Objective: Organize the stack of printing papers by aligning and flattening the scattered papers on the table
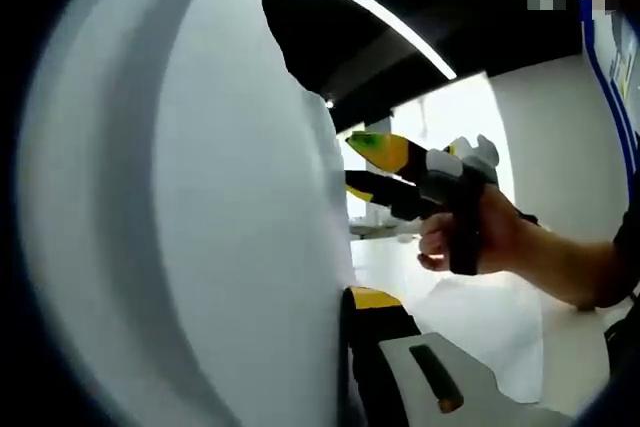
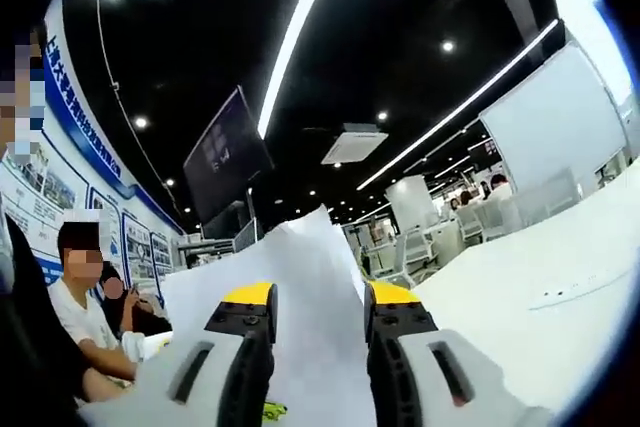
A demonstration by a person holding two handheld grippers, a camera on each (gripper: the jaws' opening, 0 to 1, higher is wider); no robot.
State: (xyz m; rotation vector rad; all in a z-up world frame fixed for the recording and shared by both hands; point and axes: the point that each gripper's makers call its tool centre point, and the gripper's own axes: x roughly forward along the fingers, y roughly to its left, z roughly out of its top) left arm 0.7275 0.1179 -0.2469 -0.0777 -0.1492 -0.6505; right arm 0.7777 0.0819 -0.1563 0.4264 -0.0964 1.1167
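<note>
A white paper stack (image 1: 200, 197) stands lifted and bowed right in front of the left gripper view's lens. It covers my left gripper's (image 1: 330, 302) left jaw and lies against the inner side of the yellow-tipped right jaw. My right gripper (image 1: 358, 167), held by a hand (image 1: 480, 237), meets the stack's right edge, one jaw on either side of it. In the right gripper view the paper stack (image 2: 315, 267) fills the gap of my right gripper (image 2: 320, 295) and rises to a point beyond the tips.
The white table (image 2: 540, 277) stretches to the right below the grippers. A seated person (image 2: 85, 297) is close on the left. Farther back are a dark hanging monitor (image 2: 225, 157), a whiteboard (image 2: 555, 117) and chairs.
</note>
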